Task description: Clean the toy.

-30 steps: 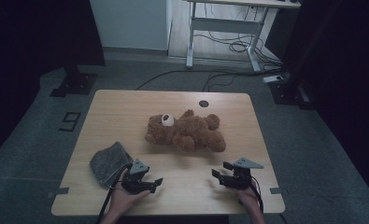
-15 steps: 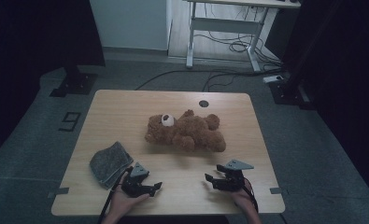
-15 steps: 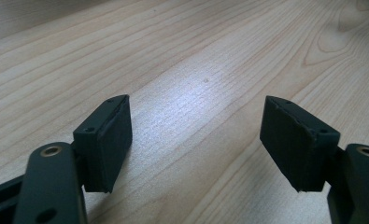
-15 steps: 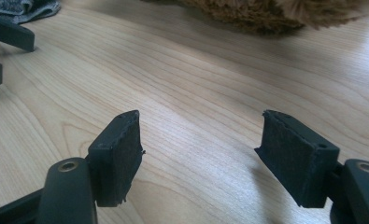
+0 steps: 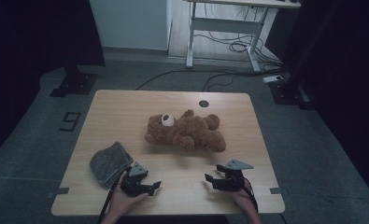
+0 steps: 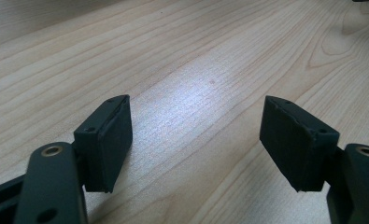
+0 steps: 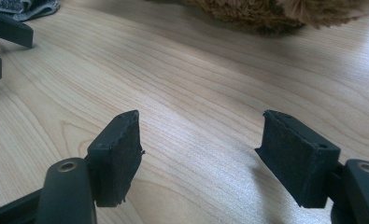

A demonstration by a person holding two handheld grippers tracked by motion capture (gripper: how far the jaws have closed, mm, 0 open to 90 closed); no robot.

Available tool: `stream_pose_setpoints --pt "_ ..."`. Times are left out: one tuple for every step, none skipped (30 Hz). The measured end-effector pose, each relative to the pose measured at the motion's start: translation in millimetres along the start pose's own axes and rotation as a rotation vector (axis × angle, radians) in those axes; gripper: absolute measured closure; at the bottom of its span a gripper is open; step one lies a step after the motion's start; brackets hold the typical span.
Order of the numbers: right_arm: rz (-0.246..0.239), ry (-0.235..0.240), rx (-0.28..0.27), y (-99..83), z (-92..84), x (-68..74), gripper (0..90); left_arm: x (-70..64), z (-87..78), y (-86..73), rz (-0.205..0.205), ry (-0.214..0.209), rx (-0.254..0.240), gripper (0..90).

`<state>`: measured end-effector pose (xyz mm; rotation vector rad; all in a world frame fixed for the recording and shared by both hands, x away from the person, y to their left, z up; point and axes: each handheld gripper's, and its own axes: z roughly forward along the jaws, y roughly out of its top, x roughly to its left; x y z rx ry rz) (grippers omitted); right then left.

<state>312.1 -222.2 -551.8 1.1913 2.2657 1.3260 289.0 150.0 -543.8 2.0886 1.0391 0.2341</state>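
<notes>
A brown teddy bear [image 5: 187, 133] lies on its side in the middle of the wooden table [image 5: 126, 107]; its fur fringes the top of the right gripper view [image 7: 275, 11]. A folded grey cloth [image 5: 108, 163] rests at the front left, just left of my left gripper [image 5: 155, 186]. That gripper is open and points right, with bare wood between its pads [image 6: 196, 135]. My right gripper [image 5: 209, 179] is open near the front right and points left, with nothing between its pads [image 7: 198, 149]. Both sit low over the table, facing each other across a gap.
A round cable hole [image 5: 203, 103] is at the table's far edge. A white desk frame [image 5: 219, 28] and cables stand on the floor behind. The left gripper's black fingertips [image 7: 7, 30] and the grey cloth [image 7: 28, 5] appear at the upper left of the right gripper view.
The right gripper has drifted slightly left and toward the front edge. The left gripper has hardly moved. Bear and cloth lie as before.
</notes>
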Motion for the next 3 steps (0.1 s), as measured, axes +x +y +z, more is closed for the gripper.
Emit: stream_pose_setpoints --pt "0.001 0.0 0.0 0.0 -0.1 -0.2 28.6 0.1 -0.2 0.1 0.0 0.0 0.0 25.6" --pt "0.001 -0.001 0.0 0.0 -0.3 -0.6 28.4 0.5 -0.2 0.2 0.0 -0.001 0.002 25.6" --pt "0.003 -0.001 0.0 0.0 -0.4 -1.0 28.3 0.7 -0.2 0.2 0.0 -0.002 0.003 25.6"
